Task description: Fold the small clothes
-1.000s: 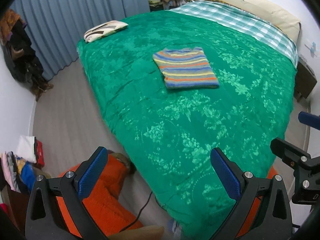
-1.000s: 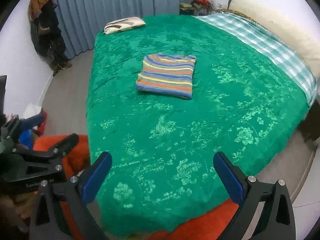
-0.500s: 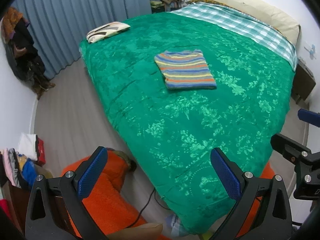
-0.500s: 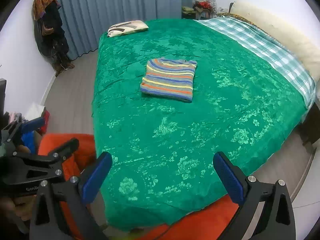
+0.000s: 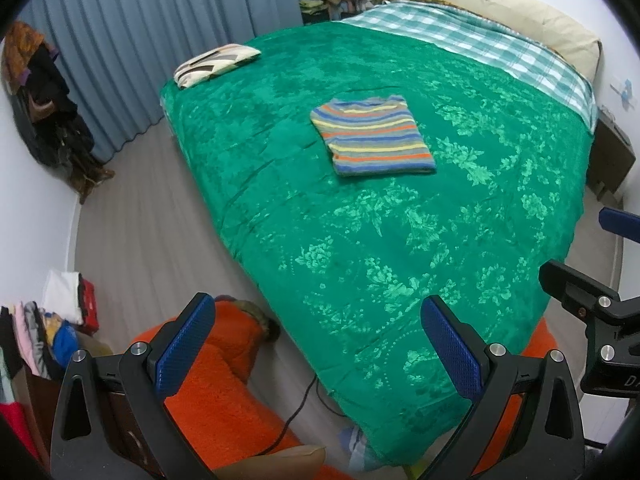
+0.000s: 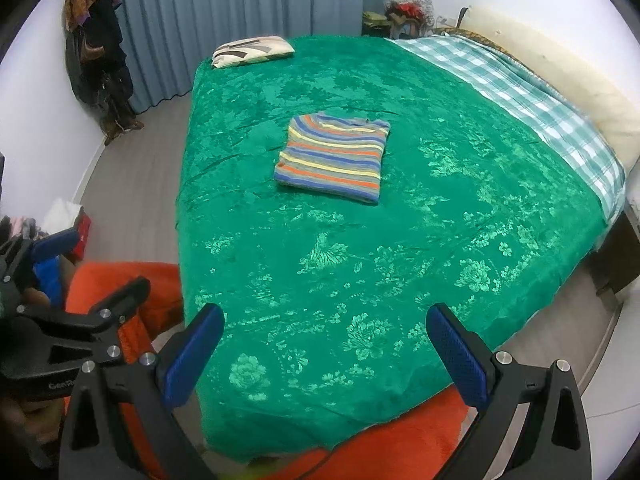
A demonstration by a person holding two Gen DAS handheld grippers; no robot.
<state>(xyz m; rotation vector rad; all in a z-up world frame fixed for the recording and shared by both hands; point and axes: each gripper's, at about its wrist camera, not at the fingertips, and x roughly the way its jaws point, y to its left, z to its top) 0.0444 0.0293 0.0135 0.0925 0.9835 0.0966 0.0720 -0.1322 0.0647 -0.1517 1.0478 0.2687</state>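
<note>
Shirt [image 5: 372, 140] folded on bed [image 5: 400, 248], tools empty.

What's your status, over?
Left claw open, empty. Right claw open, empty. Striped shirt folded on bed, untouched. Nothing in the way.

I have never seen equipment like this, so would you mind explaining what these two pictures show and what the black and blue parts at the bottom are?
There is no robot here: a person holds one hand-held gripper in each hand, and each carries a wide-angle camera looking forward along its fingers. One picture comes from the left gripper, the other from the right gripper. The black arms with blue pads are their jaws; both stand wide open and hold nothing. Each gripper also shows at the edge of the other's picture. Ahead is a bed with a green blanket. On it lies a striped sweater, already folded into a neat rectangle, and a patterned pillow at the far corner.
</note>
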